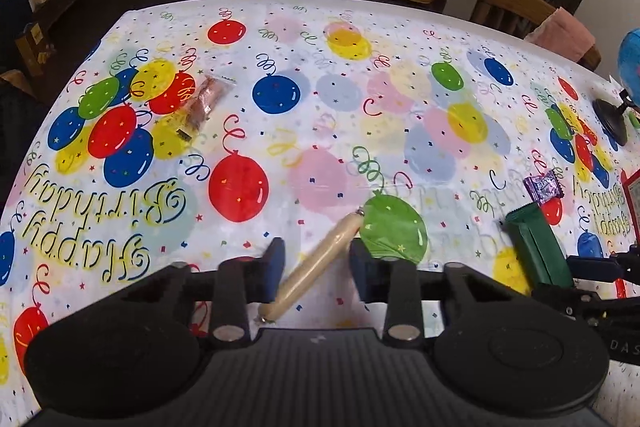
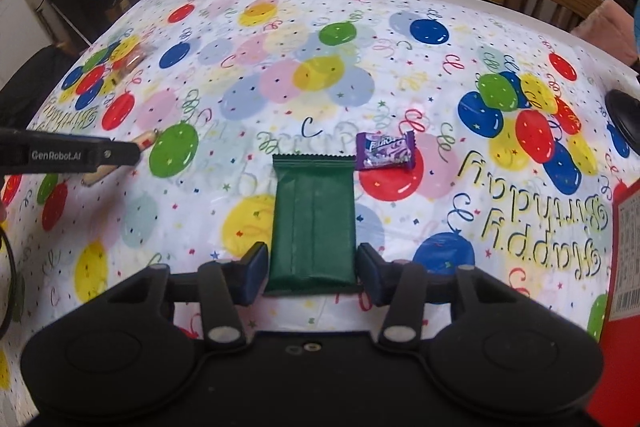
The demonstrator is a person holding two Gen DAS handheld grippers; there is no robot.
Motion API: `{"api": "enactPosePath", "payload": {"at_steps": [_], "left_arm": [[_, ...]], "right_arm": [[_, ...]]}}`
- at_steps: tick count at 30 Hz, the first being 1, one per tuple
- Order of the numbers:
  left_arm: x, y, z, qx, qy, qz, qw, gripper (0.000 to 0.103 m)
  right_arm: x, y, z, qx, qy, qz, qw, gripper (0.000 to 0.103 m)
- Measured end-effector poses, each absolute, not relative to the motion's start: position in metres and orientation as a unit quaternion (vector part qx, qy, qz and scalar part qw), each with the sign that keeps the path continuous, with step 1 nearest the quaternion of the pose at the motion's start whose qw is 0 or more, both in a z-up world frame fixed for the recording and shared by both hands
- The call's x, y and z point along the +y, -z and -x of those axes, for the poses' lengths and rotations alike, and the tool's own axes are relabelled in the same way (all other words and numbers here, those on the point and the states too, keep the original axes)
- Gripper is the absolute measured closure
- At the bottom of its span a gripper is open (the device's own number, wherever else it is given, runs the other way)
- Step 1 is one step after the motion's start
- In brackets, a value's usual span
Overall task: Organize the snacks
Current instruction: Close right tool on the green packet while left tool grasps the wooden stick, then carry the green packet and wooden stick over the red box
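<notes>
On the balloon-print tablecloth (image 1: 320, 131), four snacks in all: one sausage stick, one green packet, one purple candy, one clear pouch of brownish pieces.

Low centre of the left wrist view: left gripper (image 1: 317, 269), jaws wide, straddling the one sausage stick (image 1: 316, 267), which lies slantwise between the fingers, touching neither so far as can be told. Far upper left of that view: the single clear pouch (image 1: 206, 103), well apart from everything else. At the right edge: purple candy (image 1: 543, 189) just above the green packet (image 1: 538, 247); further up, one globe (image 1: 630, 55) on a black base.

Low centre of the right wrist view: right gripper (image 2: 312, 269), jaws wide, either side of the near end of the green packet (image 2: 313, 223), lying flat and lengthwise up the frame; contact with the pads not certain. Just beside the packet's far right corner: the purple candy (image 2: 385, 150). At the right edge: one red box (image 2: 620, 267).
</notes>
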State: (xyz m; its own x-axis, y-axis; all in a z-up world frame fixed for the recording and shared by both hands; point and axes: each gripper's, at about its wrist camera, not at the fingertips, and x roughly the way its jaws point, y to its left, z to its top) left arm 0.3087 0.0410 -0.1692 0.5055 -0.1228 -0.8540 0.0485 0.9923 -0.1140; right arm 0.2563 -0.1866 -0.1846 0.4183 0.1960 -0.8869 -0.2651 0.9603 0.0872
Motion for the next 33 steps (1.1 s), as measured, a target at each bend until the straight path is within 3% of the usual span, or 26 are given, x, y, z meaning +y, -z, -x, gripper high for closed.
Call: {"api": "enactPosePath", "payload": {"at_steps": [4,8,16,33], "left_arm": [[0.036,0.169,-0.301,0.498,0.045,0.033,0.866,0.086],[0.024,0.168,-0.289,0.503,0.041,0.038,0.863,0.092],[0.006,0.165,-0.278,0.509,0.037,0.079,0.856,0.093],[-0.036,0.123,-0.241,0.502,0.074,0.069,0.859,0.093]], "right_arm": [[-0.186,0.184,-0.253,0.52,-0.128,0.033,0.844,0.061],[-0.184,0.183,-0.249,0.518,-0.123,0.034,0.846,0.061],[-0.188,0.173,-0.237,0.513,-0.116,0.021,0.85,0.061],[-0.23,0.127,-0.195,0.485,-0.093,-0.018,0.869,0.061]]}}
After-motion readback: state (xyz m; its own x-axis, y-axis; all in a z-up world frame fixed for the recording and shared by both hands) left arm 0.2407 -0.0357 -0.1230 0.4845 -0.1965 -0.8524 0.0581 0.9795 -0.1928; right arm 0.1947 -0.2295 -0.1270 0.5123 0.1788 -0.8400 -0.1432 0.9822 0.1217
